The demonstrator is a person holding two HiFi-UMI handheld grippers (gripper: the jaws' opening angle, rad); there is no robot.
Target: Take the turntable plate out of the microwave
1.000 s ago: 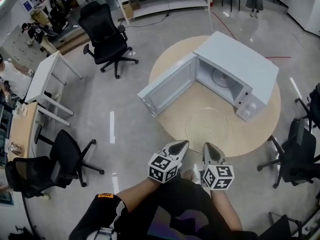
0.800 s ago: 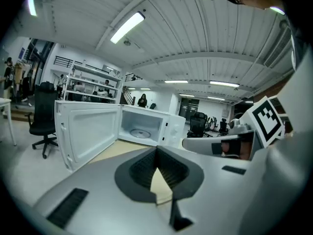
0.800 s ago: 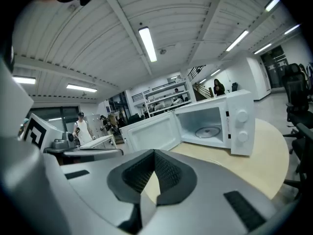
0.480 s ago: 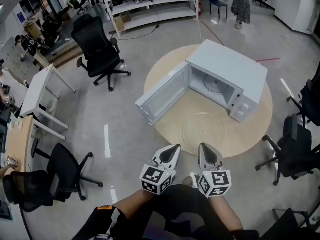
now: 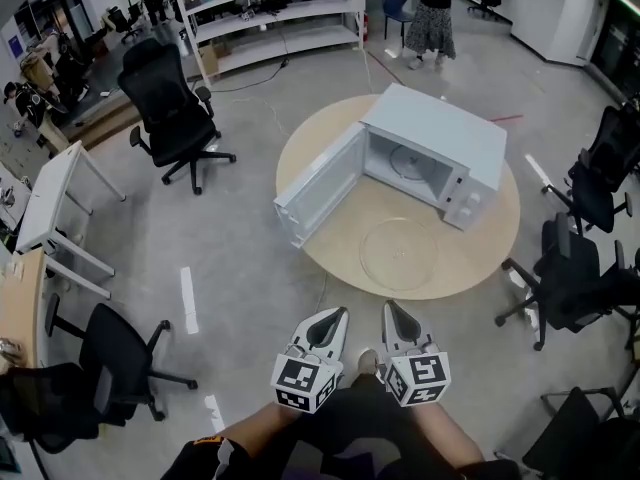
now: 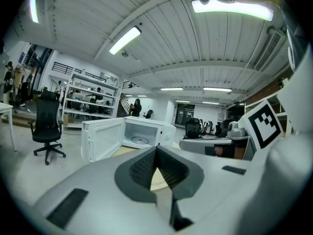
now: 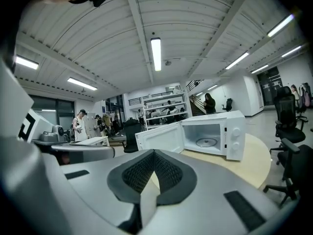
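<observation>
The turntable plate (image 5: 400,253) lies flat on the round table (image 5: 495,230) in front of the microwave (image 5: 440,128), whose door (image 5: 318,196) hangs open; I'd judge the job done. The risk now is clear glass toward the table's near edge, easy to miss and knock off. My left gripper (image 5: 336,316) and right gripper (image 5: 391,310) are both closed on nothing, well back from the table

The white box-shaped microwave (image 5: 440,143) stands on the far half of the round pale wooden table (image 5: 480,248), its door (image 5: 318,196) swung open to the left. The clear round glass plate (image 5: 400,253) lies on the table just before the microwave. The left gripper (image 5: 335,316) and right gripper (image 5: 390,311) sit side by side, short of the table's near edge.
</observation>
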